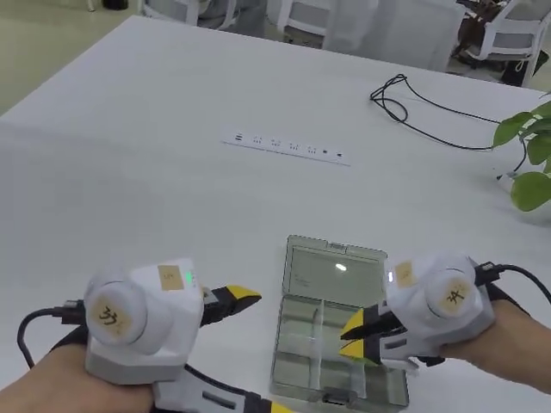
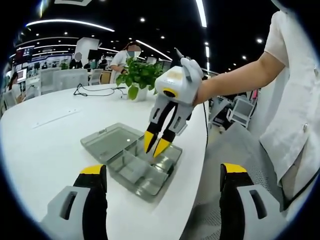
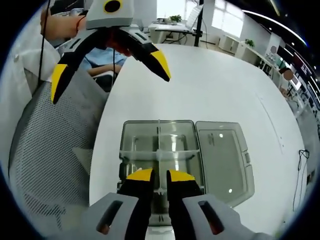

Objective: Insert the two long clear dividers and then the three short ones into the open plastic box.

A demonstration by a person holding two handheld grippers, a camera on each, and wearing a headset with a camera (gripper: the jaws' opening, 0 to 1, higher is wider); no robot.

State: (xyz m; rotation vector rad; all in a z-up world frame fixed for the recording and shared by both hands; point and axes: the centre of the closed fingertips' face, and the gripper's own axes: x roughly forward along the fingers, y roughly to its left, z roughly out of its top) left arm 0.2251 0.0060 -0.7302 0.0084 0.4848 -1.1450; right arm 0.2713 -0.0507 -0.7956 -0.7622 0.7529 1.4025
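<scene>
An open clear plastic box (image 1: 301,348) lies on a white table (image 1: 129,172) just in front of the person, its hinged lid (image 1: 336,268) folded flat on the far side. Clear dividers (image 3: 159,145) stand crosswise inside it, splitting the tray into compartments; how many are seated cannot be told. The right gripper (image 3: 161,176) hangs over the near part of the tray, its yellow-tipped jaws drawn almost together with a narrow gap straddling the line of one divider; whether they pinch it cannot be told. The left gripper (image 2: 162,171) is held off to the box's left, just beside it and above the table, jaws spread wide and holding nothing. Farther across the table lie a white power strip (image 1: 284,146) and a looped black cable (image 1: 403,101), with a leafy green plant (image 1: 527,159) at the right edge. A grey mesh chair (image 3: 45,150) stands at the table's near side.
</scene>
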